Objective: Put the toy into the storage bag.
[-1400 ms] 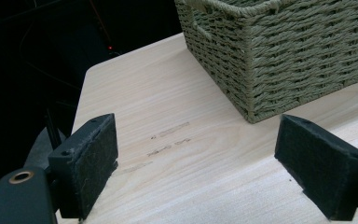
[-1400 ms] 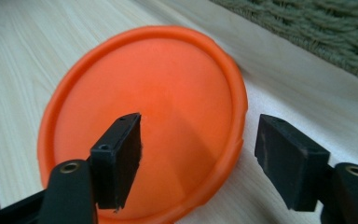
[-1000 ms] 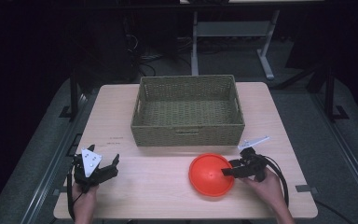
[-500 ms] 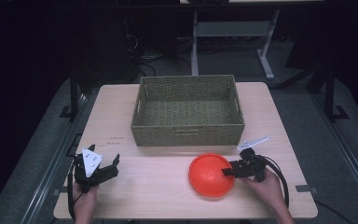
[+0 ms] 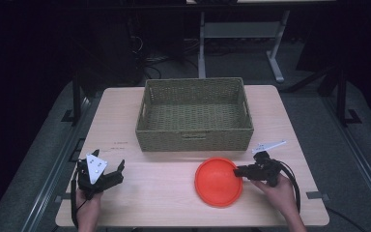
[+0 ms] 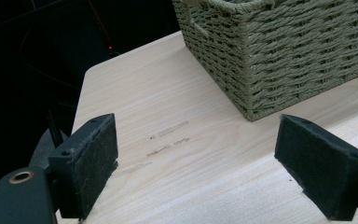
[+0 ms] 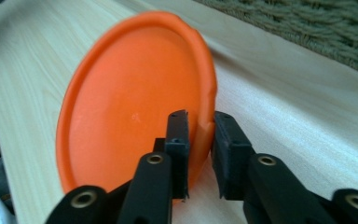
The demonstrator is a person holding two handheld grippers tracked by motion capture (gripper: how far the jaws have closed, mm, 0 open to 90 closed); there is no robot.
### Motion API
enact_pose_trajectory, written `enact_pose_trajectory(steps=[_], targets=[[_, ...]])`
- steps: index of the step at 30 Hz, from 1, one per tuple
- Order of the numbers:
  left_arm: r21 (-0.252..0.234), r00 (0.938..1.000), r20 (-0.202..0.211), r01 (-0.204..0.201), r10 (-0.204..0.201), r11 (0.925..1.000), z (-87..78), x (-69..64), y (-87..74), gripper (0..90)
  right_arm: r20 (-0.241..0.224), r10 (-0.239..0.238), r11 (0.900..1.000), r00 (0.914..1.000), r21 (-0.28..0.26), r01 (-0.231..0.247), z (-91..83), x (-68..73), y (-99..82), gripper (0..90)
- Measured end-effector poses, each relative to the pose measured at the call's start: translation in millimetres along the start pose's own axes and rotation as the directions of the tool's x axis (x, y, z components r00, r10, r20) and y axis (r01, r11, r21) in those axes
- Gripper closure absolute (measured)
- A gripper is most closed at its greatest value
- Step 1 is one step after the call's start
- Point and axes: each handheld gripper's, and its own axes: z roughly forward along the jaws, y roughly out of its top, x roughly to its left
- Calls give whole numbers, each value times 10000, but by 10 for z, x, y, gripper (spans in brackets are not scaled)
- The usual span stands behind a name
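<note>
An orange plate point(image 5: 218, 181) lies on the table in front of the woven basket point(image 5: 193, 137), at the front right. My right gripper point(image 5: 239, 171) reaches in from the plate's right side. Its jaws have just been closing, and in the right gripper view they pinch the plate's point(image 7: 135, 107) rim, with one pad on each face, so the right gripper point(image 7: 200, 123) is shut on it. My left gripper point(image 5: 102, 166) rests at the table's front left, held by a hand. The left gripper point(image 6: 196, 144) stands wide open over bare wood with nothing between its pads.
The olive-green basket point(image 6: 284, 51) with an empty bottom stands at the middle back of the light wooden table point(image 5: 149, 188). Faint printed marks point(image 6: 168, 140) lie on the wood ahead of the left gripper. Dark floor and metal stands surround the table.
The right gripper's jaws have drawn together on the plate's right rim. The plate, both hands and the left gripper stay where they were.
</note>
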Motion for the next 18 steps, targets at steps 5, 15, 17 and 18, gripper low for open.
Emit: enact_pose_trajectory(steps=[5, 15, 17, 18], targets=[[-38, 9999, -44, 107, -107, 9999, 0, 2, -2, 127, -6, -133, 9995, 9999, -298, 133, -66, 90, 43, 810], [21, 10000, -51, 6, -6, 10000, -2, 3, -3, 127, -123, -358, 9977, 9993, -582, 350, -204, 227, 89, 821], [2, 10000, -44, -7, 7, 10000, -4, -1, -2, 127, -122, -374, 9976, 9992, -596, 366, -223, 236, 89, 821], [7, 10000, -27, -32, 32, 10000, -6, -3, 0, 127, -119, -459, 9967, 9989, -680, 450, -245, 242, 91, 821]])
